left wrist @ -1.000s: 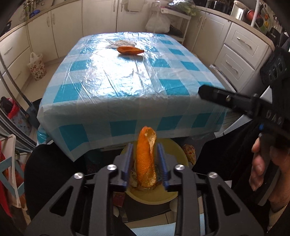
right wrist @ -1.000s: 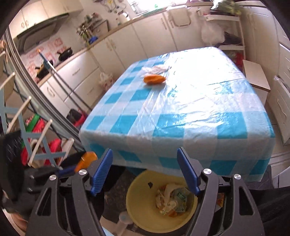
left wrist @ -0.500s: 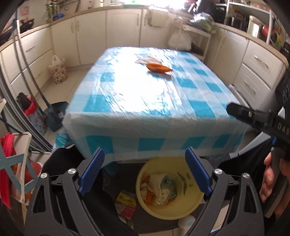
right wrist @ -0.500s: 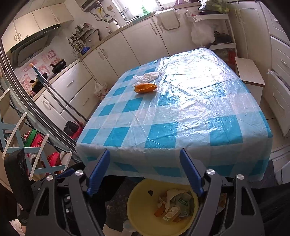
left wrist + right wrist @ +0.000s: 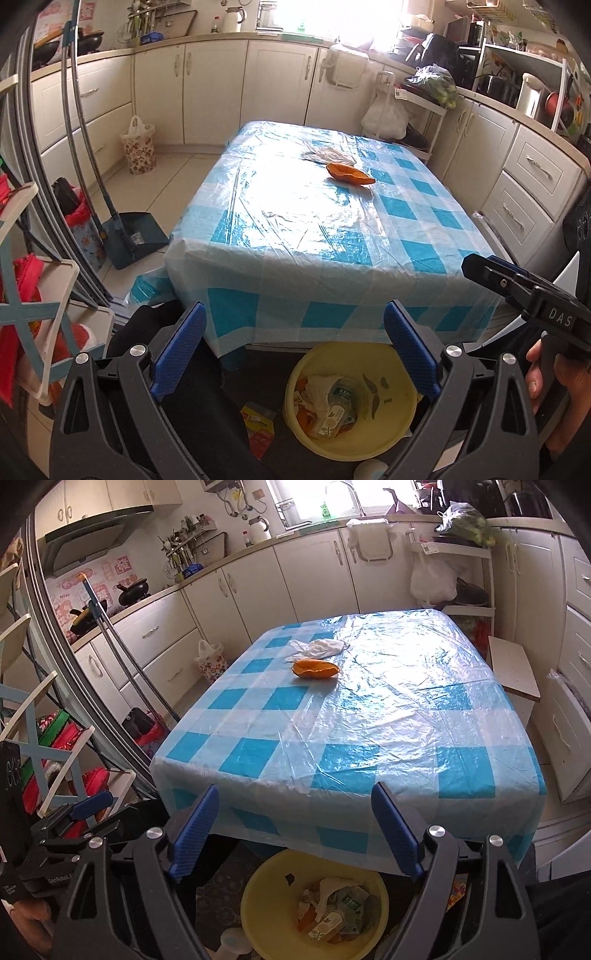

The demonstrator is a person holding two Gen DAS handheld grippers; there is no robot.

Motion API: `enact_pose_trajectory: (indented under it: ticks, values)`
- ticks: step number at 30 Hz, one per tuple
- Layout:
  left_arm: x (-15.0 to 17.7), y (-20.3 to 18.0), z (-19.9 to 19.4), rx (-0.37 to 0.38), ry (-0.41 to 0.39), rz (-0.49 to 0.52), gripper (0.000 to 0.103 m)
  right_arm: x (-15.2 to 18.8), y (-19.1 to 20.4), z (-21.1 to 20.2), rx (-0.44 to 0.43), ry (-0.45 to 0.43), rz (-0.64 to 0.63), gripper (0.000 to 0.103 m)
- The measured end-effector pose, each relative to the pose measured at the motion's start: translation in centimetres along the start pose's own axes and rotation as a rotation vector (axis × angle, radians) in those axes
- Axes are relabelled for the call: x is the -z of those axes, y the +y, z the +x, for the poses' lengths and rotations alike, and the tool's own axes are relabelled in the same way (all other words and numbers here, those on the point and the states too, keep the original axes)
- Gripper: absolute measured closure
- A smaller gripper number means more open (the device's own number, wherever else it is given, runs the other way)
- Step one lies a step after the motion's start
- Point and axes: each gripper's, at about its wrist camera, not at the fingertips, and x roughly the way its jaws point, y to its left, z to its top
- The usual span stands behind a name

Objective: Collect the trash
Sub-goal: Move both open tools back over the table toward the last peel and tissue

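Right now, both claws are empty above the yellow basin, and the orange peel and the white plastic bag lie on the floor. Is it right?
Not quite. The orange peel and the white plastic bag lie on the table, not the floor; the right wrist view shows it. Both claws, left and right, are empty above the yellow basin.

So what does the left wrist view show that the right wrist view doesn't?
Only the left wrist view: a dustpan on the floor, a red packet beside the bin, and the hand holding the right gripper.

Only the right wrist view: the range hood, a wok, and a faucet.

Both: the checkered table, the orange peel, a white wrapper, and the yellow bin of trash, with nothing between either pair of opening jaws.
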Motion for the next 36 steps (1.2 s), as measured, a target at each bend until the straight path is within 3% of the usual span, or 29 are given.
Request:
enact_pose_trajectory:
  ticks: [10,22,36]
  values:
    - [0.8,1.5,1.0,-0.024,0.039,-0.047,0.010,0.1,0.4,-0.2,0.017,-0.014,-0.020,0.020]
    - [1.3,0.9,2.0,-0.040,0.119,0.012,0.008,0.3,0.7,0.0,0.050,-0.007,-0.043,0.019]
    - [0.6,1.3,0.9,-0.038,0.104,0.035,0.007,-1.0,1.7,0.1,0.033,-0.013,-0.098,0.019]
